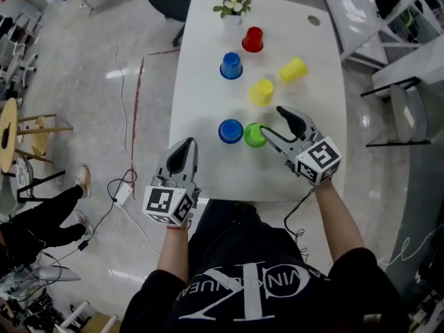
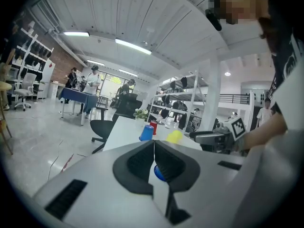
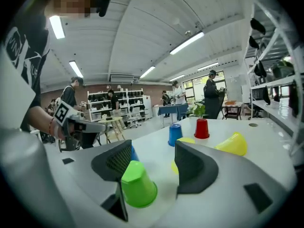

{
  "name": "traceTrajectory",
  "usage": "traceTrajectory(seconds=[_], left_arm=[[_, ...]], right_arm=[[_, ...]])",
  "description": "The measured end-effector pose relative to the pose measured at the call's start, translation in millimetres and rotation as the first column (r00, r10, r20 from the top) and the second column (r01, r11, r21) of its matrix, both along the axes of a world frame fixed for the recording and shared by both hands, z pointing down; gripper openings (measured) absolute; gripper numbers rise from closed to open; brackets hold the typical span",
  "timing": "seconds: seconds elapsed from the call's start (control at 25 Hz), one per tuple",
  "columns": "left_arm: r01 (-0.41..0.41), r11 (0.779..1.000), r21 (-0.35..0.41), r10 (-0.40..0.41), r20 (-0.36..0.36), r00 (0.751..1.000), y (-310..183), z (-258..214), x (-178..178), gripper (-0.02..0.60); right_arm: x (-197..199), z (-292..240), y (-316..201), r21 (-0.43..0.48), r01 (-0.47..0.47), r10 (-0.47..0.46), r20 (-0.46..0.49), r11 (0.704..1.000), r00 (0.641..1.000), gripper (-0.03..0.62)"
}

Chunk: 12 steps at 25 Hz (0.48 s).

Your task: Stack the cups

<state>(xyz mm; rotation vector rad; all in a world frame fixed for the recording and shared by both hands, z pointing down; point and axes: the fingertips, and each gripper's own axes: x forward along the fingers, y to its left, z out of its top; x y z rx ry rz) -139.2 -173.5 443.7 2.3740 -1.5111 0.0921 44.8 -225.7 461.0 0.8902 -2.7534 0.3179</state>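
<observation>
Several upturned plastic cups stand on the white table. A green cup sits beside a blue cup near the front. My right gripper is open just right of and above the green cup, which lies low between its jaws close to the left finger, not pinched. Farther back are a yellow cup, a yellow cup on its side, a blue cup and a red cup. My left gripper hovers at the table's front-left edge, shut and empty.
A small potted plant stands at the table's far end, with an office chair beyond it. Cables run over the floor to the left, where a person sits. Shelving and desks stand to the right of the table.
</observation>
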Motion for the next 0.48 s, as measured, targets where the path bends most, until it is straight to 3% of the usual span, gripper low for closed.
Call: traceTrajectory(seconds=[0.16,0.36,0.48], left_arm=[[-0.003,1.000,-0.004,0.003,-0.003,1.000,1,1,-2,0.006],[0.002,1.000,-0.018,-0.002,0.000,1.000,3,5,-7,0.006],[0.012,1.000,-0.022,-0.012,0.000,1.000,3,7,-13,0.006]], right_arm=[[10,10,-53,-0.025,-0.091,0.089,-0.080,0.995,0.993,0.302],[2,43,-93,-0.115,-0.139,0.118,-0.171,0.984,0.978,0.319],[3,47,-96,-0.094,-0.160,0.140,-0.189,0.983,0.972,0.224]])
